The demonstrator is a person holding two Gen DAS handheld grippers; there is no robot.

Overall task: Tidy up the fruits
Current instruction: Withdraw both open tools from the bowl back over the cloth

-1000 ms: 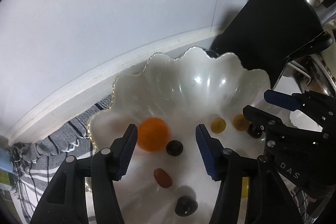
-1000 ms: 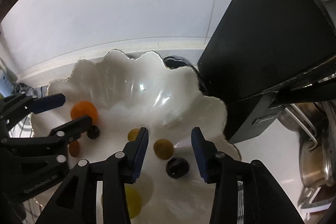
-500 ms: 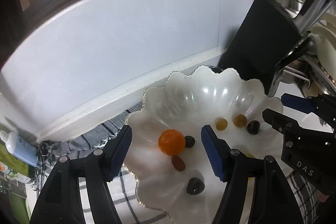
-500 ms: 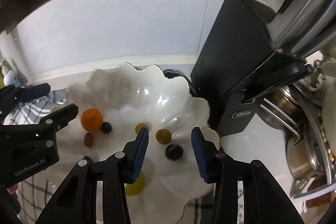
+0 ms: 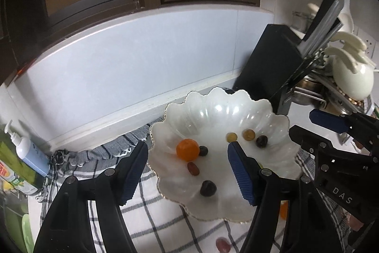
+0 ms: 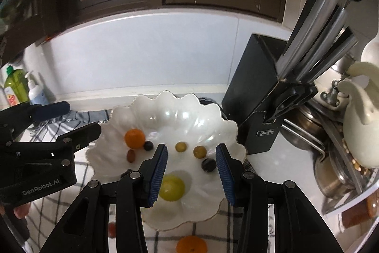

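A white scalloped bowl (image 5: 213,106) (image 6: 189,108) sits on a checked cloth. In it lie an orange fruit (image 5: 187,149) (image 6: 134,138), a yellow round fruit (image 6: 171,187), two small amber fruits (image 6: 199,151), dark berries (image 5: 208,188) and a reddish date (image 5: 193,168). Another orange fruit (image 6: 191,244) and a reddish fruit (image 5: 222,244) lie on the cloth in front of the bowl. My left gripper (image 5: 188,170) is open and empty above the bowl's left side. My right gripper (image 6: 191,172) is open and empty above its right side.
A black knife block (image 6: 255,96) stands right of the bowl. Steel pots (image 6: 331,172) and a white utensil holder (image 6: 357,125) crowd the far right. Soap bottles (image 5: 26,151) stand at the left by the wall. Dark cabinets hang overhead.
Both grippers have lifted up and back from the bowl, still open and empty. The fruits in the bowl have not moved.
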